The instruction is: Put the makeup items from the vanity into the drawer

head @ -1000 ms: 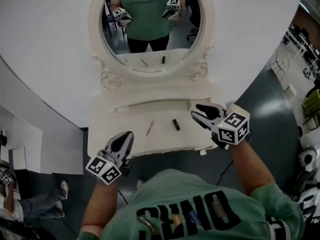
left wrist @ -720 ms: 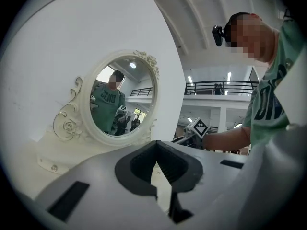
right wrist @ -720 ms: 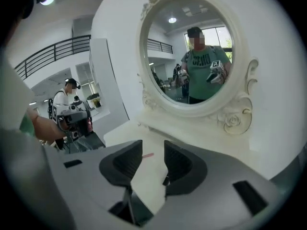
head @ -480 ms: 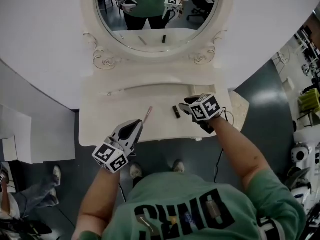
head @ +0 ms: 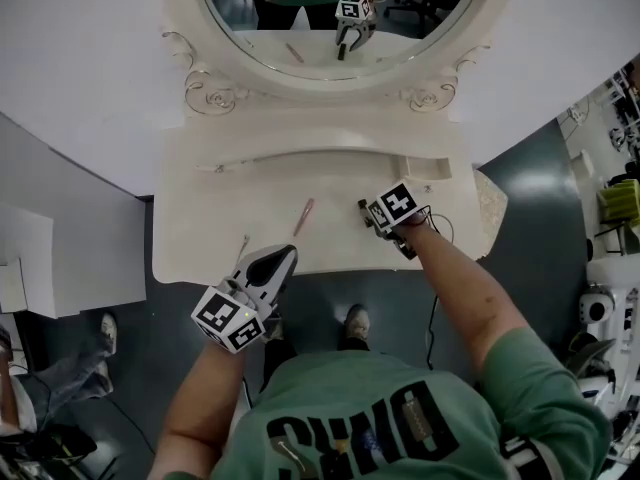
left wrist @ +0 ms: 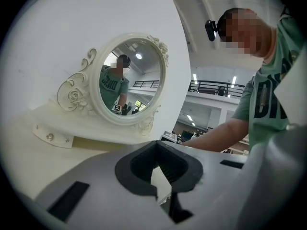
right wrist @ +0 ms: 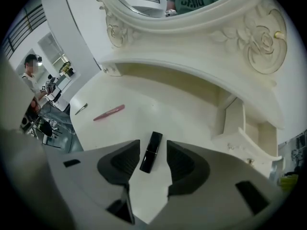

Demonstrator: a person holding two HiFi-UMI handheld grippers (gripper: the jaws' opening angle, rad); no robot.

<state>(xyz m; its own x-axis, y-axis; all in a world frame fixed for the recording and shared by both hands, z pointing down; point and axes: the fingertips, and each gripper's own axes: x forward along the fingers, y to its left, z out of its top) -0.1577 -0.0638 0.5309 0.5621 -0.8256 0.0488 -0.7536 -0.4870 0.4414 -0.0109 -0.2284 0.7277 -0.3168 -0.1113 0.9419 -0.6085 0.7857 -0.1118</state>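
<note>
Now my right gripper, jaws just spread wide apart, straddles the black lipstick lying untouched on the surface. Closing off-centre could roll it aside or pinch only 1 end. My left gripper hovers empty, jaws together.

Lab hall: vanity against backdrop panel, mezzanine railing.

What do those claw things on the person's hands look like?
The left claw and right claw each have a pale grey shell, black padded jaws and a white cube with black square markers. The person wears a green short-sleeved T-shirt with black lettering.
</note>
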